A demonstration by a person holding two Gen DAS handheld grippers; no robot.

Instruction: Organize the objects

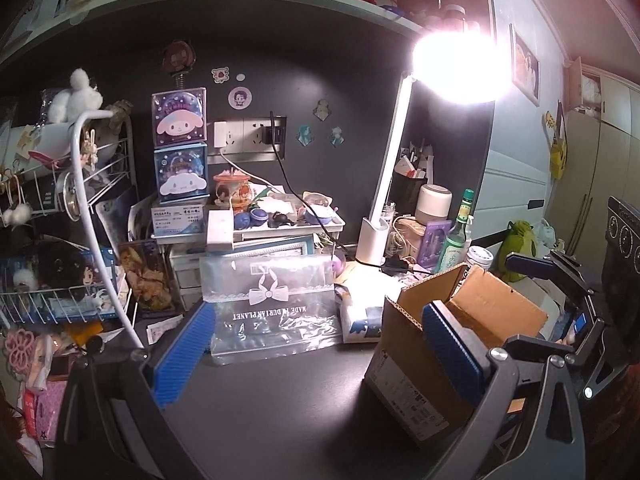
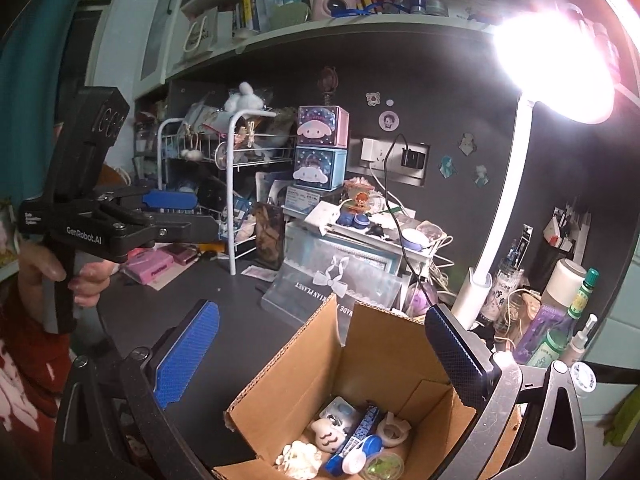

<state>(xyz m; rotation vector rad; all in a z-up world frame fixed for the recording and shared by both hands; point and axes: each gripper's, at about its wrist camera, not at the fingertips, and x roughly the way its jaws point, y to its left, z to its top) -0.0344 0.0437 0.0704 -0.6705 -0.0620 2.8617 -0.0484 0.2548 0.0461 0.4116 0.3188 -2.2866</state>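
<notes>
Two grippers in view, both with jaws spread wide and nothing between the pads. Right gripper hangs above the open cardboard box — the box mouth lies directly between and below its blue pads, touching neither. Inside the box, at the bottom: a small white figure with drawn lashes, a white frilly piece, a blue-and-white tube, a tape roll and a small green-lidded cup, all loosely heaped together.

Left gripper is over bare dark desk, near side. From its camera the box sits to the right; the right-hand pad overlaps the box's near-left corner in view, though I cannot tell whether it touches. In the right wrist view the left gripper appears at far left, held in a hand, well apart from the box.

A clear plastic pouch with a white bow print stands on the desk just beyond the left gripper's opening — apart from both pads, leaning against stacked drawers. A white desk lamp stands at the far right of the desk, lit and glaring. A white wire rack with plush toys stands at far left.
</notes>
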